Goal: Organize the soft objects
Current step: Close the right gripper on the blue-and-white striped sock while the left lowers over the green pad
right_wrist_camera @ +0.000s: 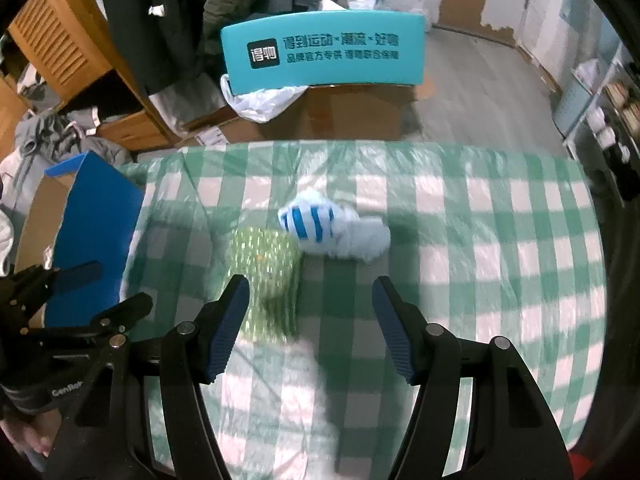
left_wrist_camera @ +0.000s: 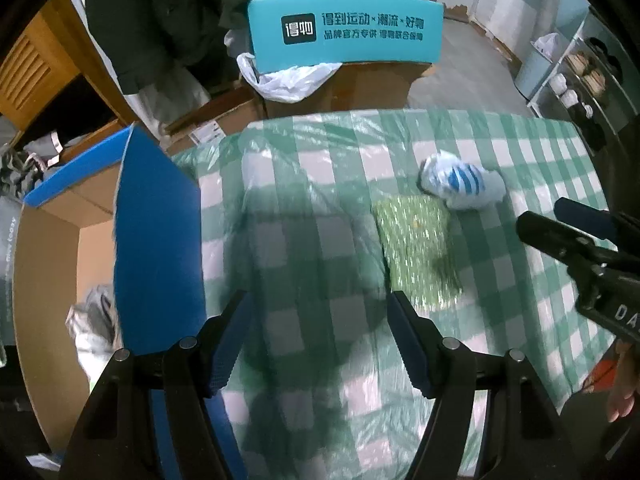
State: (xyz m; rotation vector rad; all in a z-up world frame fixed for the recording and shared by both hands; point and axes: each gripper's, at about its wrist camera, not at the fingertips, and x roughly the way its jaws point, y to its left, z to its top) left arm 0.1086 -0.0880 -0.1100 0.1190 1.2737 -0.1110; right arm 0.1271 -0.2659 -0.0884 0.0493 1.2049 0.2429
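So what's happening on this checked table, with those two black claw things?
A person holds a gripper in each hand above the table. The left gripper and right gripper are both open and empty. Ahead lie a blue-striped white soft bundle and, against it, a green patterned cloth, neither grasped. An open cardboard box stands left of the table.

On the checked cloth (right_wrist_camera: 460,240) there are two soft things: one blue-striped white bundle (right_wrist_camera: 320,226) and, just left of and nearer than it, one green patterned pad (right_wrist_camera: 266,252). Two grippers are in play, one per hand. Off the table's left edge stands one blue-flapped cardboard box (left_wrist_camera: 156,240); beyond the far edge, one teal-flapped box (right_wrist_camera: 324,52).
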